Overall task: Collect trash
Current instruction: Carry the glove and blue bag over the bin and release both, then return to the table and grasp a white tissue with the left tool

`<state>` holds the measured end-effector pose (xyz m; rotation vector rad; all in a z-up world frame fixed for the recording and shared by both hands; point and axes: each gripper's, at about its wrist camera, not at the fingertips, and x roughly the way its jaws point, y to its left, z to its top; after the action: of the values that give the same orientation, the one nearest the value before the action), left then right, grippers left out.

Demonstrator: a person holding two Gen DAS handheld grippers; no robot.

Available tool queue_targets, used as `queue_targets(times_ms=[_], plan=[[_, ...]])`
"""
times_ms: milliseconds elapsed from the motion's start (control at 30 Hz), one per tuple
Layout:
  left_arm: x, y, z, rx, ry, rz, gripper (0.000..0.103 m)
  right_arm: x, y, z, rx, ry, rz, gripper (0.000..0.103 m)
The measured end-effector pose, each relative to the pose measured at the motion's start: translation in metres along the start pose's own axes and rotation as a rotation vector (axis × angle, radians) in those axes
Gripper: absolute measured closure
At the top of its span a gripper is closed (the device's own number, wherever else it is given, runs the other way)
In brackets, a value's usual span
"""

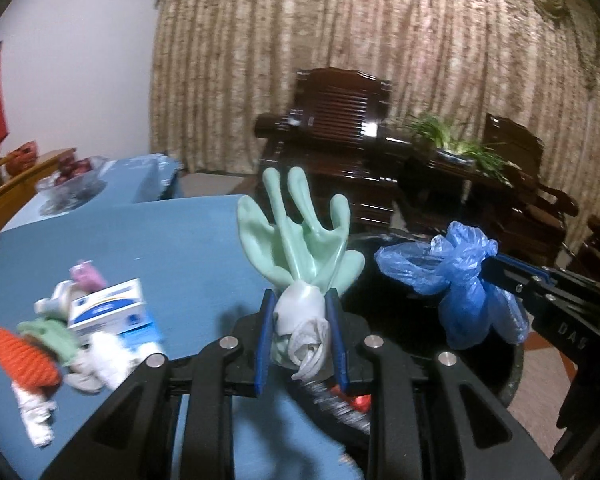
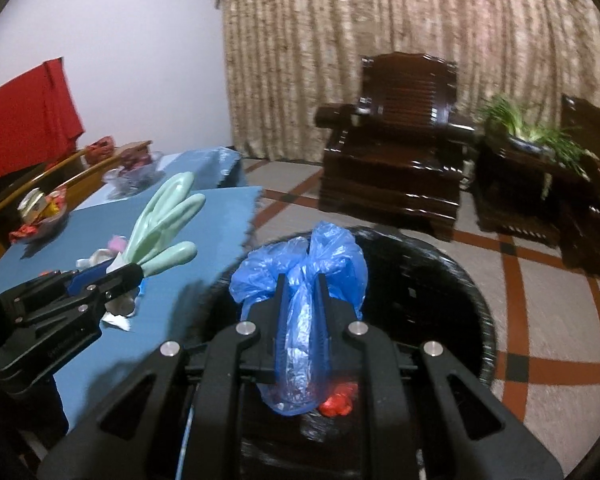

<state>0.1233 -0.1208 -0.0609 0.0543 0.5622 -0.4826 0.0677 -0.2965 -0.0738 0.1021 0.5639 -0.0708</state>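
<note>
Our left gripper point(image 1: 300, 312) clamps a green glove point(image 1: 300, 236). Our right gripper point(image 2: 302, 300) clamps a blue plastic bag point(image 2: 300, 264) over the black bin point(image 2: 460, 280).

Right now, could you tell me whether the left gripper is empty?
No: the left gripper is shut on a pale green rubber glove, whose fingers stick up past the gripper's tips.

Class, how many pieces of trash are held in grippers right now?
2. A mint-green rubber glove in the left gripper; a crumpled blue plastic bag in the right gripper, above the black bin.
</note>
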Motion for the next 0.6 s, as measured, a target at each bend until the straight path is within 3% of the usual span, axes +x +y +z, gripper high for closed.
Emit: queue_targets(times_ms=[367,467,533,600], plan=[[0.048,-0.048,0.0,0.032,0.063,-0.111,0.077,0.017,-0.044,-0.02,0.055,0.069,-0.091,0.086],[0.051,-0.05,0.0,0.019,0.068,-0.14,0.067,0.017,-0.05,-0.026,0.07,0.081,-0.099,0.084],[0.048,-0.049,0.0,0.016,0.056,-0.141,0.05,0.015,-0.05,-0.03,0.072,0.084,-0.111,0.069],[0.044,-0.046,0.002,0.017,0.04,-0.138,0.048,0.013,-0.051,-0.031,0.074,0.071,-0.123,0.056]])
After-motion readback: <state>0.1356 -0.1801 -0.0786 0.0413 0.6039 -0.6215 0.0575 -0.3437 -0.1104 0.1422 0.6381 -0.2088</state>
